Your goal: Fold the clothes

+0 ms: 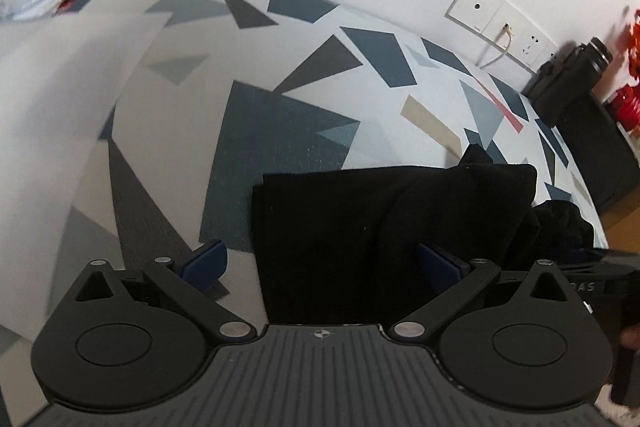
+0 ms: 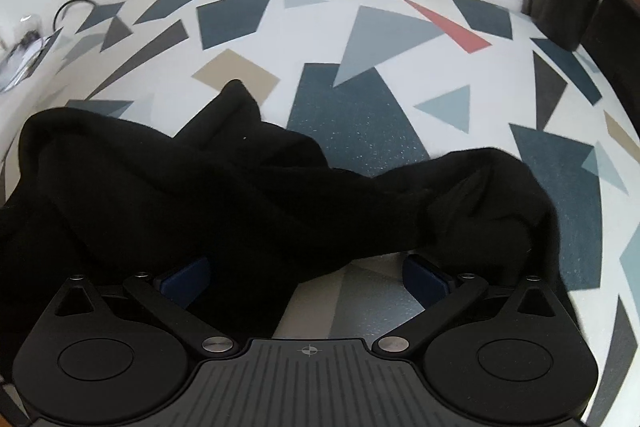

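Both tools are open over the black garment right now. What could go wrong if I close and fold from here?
The left tool straddles the garment's edge: one finger sits off the cloth on the tablecloth, so closing may catch only a thin layer, or pinch the tablecloth too.

At the right tool the black garment lies bunched and twisted; folding now would probably lock those wrinkles in.

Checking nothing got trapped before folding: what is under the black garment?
The black fabric garment lies on the geometric-patterned tabletop, which shows all around it. Anything beneath the cloth is covered; no bulge is discernible in the dark fabric.
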Demonstrator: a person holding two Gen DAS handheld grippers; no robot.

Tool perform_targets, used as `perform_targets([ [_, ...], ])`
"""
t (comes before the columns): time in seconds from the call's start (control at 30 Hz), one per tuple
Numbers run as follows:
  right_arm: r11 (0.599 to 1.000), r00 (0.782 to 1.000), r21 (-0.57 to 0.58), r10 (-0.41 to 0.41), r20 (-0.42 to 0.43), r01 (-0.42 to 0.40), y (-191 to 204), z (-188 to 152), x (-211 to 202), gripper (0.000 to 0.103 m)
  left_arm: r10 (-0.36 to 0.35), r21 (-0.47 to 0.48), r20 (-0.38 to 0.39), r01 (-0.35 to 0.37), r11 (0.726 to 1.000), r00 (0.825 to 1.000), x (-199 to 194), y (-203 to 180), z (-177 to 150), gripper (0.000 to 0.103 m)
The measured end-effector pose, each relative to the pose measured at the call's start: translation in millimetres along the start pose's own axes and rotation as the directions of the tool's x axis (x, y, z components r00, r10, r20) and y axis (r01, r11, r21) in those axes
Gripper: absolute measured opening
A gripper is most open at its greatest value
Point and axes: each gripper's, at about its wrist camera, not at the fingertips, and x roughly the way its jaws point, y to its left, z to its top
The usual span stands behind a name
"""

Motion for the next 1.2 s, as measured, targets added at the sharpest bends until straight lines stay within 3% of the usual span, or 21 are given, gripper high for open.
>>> perform_targets([
  [0.83, 1.0, 0.997, -0.009, -0.004, 0.078, 0.005, -0.3, -6.2, 2.4, 0.102, -0.01, -0.011, 0.041, 0.011, 1.0, 0.999, 2.7, 3.5, -6.8, 0.103],
  [1.2, 1.0, 0.996, 0.001, -0.003, 0.084, 0.003, -1.1, -8.0, 1.7, 0.102, 0.0, -0.077, 0.048, 0.003, 0.997, 0.999, 2.4, 5.3, -5.0, 0.103],
])
